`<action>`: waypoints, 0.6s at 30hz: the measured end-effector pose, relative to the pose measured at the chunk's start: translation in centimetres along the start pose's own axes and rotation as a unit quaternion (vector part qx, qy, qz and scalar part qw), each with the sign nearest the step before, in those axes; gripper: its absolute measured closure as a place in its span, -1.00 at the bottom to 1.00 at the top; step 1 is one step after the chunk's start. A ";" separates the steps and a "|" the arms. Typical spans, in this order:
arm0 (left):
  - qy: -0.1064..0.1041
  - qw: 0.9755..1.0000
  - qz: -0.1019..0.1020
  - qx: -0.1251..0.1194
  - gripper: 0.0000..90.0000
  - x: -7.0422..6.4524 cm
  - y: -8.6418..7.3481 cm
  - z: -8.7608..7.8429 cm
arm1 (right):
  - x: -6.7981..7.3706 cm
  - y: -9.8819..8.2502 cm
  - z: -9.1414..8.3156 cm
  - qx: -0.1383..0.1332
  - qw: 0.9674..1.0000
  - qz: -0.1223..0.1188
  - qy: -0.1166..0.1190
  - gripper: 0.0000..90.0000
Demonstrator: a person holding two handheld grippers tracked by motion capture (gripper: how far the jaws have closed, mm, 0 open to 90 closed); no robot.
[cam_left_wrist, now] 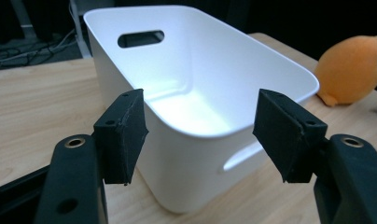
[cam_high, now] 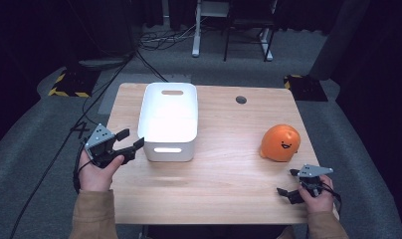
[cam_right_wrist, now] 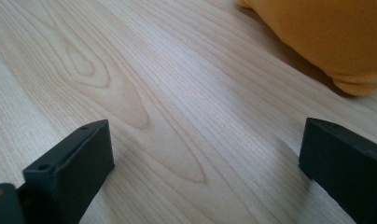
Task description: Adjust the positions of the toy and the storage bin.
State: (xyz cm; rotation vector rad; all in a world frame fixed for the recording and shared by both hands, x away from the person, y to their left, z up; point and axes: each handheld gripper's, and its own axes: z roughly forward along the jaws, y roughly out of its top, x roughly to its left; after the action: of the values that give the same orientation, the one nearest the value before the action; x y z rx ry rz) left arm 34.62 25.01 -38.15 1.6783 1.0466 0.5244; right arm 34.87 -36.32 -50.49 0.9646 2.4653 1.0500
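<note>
A white plastic bin [cam_high: 170,149] with handle slots stands empty on the left half of the wooden table [cam_high: 229,174]. My left gripper [cam_high: 132,138] hovers just off the bin's near left corner, open, nothing between its jaws. In the left gripper view the bin's corner wall [cam_left_wrist: 177,168] lies beyond my left gripper [cam_left_wrist: 200,135]. An orange plush toy with a smiling face [cam_high: 281,143] [cam_left_wrist: 352,70] sits at the right. My right gripper [cam_high: 287,182] rests low near the front right edge, just short of the toy [cam_right_wrist: 326,37], jaws wide over bare wood [cam_right_wrist: 205,154].
A round cable hole [cam_high: 241,99] sits at the table's back middle. Beyond the table, on the grey floor, are cables, white desk legs [cam_high: 196,30] and two yellow-black striped bases [cam_high: 69,83]. Bare wood separates bin and toy.
</note>
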 end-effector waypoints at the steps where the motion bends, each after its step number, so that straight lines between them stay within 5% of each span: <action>1: 0.007 1.000 0.001 -0.003 -0.21 0.2 0.0 0.3 | 0.0 0.0 0.0 0.000 1.000 0.000 0.000 -0.94; 9: 0.023 0.999 -0.025 -0.015 -0.16 1.6 -0.1 3.0 | 0.0 0.0 0.0 0.000 1.000 0.000 0.000 -0.94; 18: 0.023 0.999 -0.020 0.025 -0.07 1.9 -0.4 5.1 | 0.0 0.0 0.0 0.000 1.000 0.000 0.000 -0.94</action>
State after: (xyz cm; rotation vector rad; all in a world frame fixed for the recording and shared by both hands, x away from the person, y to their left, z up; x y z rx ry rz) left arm 39.32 23.89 -40.65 1.6926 1.1310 0.5168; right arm 34.88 -36.32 -50.49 0.9640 2.4658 1.0501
